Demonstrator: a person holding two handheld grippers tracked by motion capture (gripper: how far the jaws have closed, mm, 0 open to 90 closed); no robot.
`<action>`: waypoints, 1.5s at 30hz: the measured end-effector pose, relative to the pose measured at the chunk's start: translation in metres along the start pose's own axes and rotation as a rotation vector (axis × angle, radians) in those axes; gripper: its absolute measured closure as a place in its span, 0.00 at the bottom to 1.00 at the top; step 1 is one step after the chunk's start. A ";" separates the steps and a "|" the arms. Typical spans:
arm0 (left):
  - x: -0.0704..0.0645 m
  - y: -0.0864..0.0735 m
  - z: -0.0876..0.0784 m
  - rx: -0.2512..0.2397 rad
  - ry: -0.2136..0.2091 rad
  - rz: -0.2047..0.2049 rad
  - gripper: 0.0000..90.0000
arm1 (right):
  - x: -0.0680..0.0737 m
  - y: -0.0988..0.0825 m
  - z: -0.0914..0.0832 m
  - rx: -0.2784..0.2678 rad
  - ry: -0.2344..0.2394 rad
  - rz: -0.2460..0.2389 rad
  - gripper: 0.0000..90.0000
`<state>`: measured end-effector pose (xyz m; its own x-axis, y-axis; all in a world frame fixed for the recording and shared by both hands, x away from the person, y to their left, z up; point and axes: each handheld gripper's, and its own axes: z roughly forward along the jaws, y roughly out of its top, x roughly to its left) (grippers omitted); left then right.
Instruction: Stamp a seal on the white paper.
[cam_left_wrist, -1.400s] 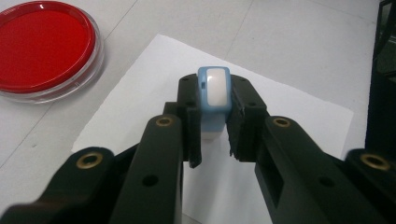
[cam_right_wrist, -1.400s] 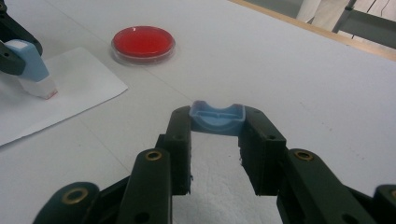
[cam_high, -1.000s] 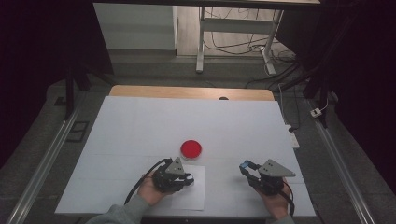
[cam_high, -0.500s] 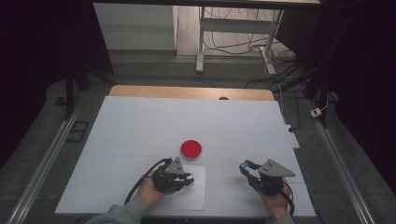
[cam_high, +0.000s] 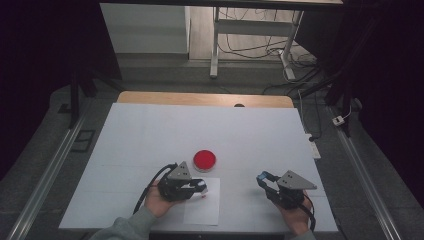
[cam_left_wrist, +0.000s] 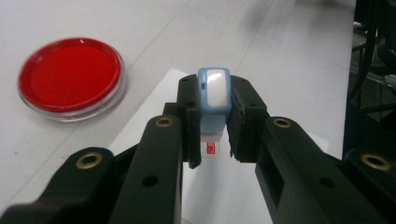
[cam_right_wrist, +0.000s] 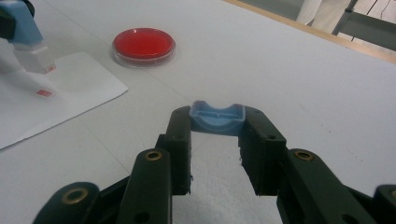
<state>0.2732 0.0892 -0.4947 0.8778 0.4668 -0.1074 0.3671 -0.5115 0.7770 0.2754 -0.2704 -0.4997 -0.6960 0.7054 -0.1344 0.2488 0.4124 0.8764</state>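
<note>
Nothing had shifted since the earlier frames: the left claw (cam_left_wrist: 210, 135) stayed clenched on the stamp (cam_left_wrist: 213, 95) over the paper (cam_high: 202, 202), just below the red ink pad (cam_high: 204, 160), so stamping seemed to continue; the right claw (cam_right_wrist: 217, 154) gripped the blue cap (cam_right_wrist: 217, 117).

My stamp (cam_left_wrist: 214, 95): glossy blue plastic. Cap (cam_right_wrist: 217, 117): matt blue plastic. Dish (cam_left_wrist: 71, 78): clear glossy plastic. Sheet (cam_high: 202, 209): matt paper.
</note>
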 end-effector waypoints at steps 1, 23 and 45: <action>0.000 0.000 -0.001 -0.008 0.000 -0.002 0.85 | 0.000 0.000 0.000 0.000 0.000 0.000 0.72; 0.013 0.009 -0.036 -0.154 -0.041 -0.094 0.85 | 0.000 0.000 0.001 0.002 0.001 -0.001 0.72; 0.020 0.014 -0.045 -0.210 -0.020 -0.132 0.85 | 0.000 -0.001 0.002 0.005 0.002 -0.004 0.72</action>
<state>0.2823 0.1239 -0.4578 0.8333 0.5043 -0.2266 0.4082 -0.2848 0.8673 0.2760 -0.2694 -0.5010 -0.6986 0.7022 -0.1371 0.2489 0.4182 0.8736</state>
